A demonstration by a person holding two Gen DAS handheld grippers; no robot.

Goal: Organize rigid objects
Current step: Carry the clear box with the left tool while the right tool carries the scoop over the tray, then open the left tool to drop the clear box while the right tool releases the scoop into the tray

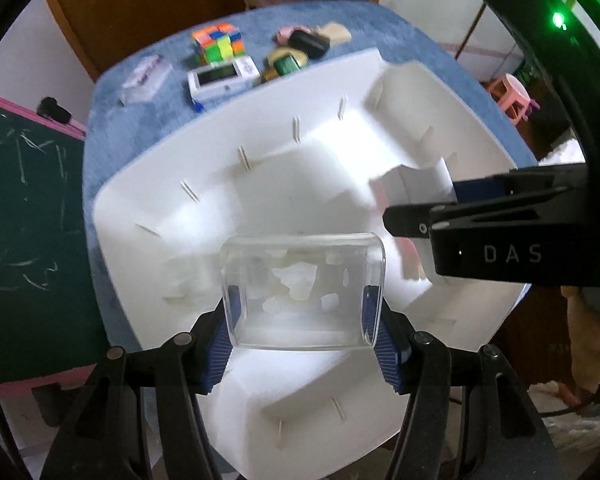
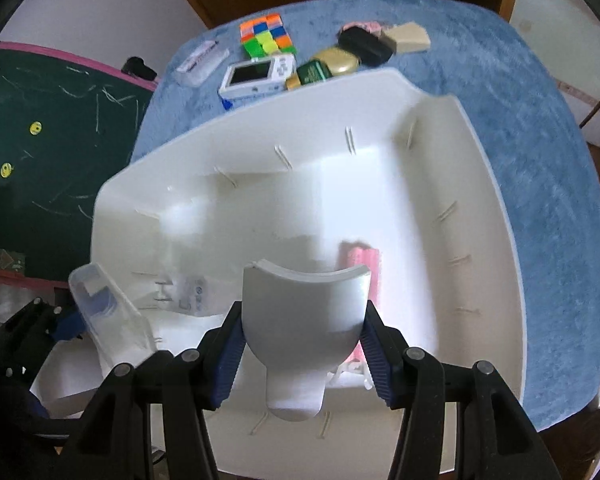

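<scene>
The white bin sits on the blue cloth and fills most of both views, and I have a gripper over it on each side, both pointing steeply down into it. My left gripper is clamped on a clear plastic box, its ribbed blue pads pressing on the two short sides, so the box hangs level with its broad face toward the camera; I judge that grip keeps it from tipping as it goes in. My right gripper is clamped on a grey, curved, scoop-like piece, pads on its flanks and its narrow end hanging toward the camera, which leaves the wider curved edge leading into the bin. From the left view the right gripper shows side-on at the right edge, well apart from the clear box, so I reckon the two loads can go down without knocking. Something pink already lies on the bin floor just behind the grey piece, and some pale clear item lies toward the left. The rest waits on the cloth beyond the far wall: a colour cube, a white handheld game, a clear case, a green tin, a gold case, a black case and a beige block. I judge the task partly done.
</scene>
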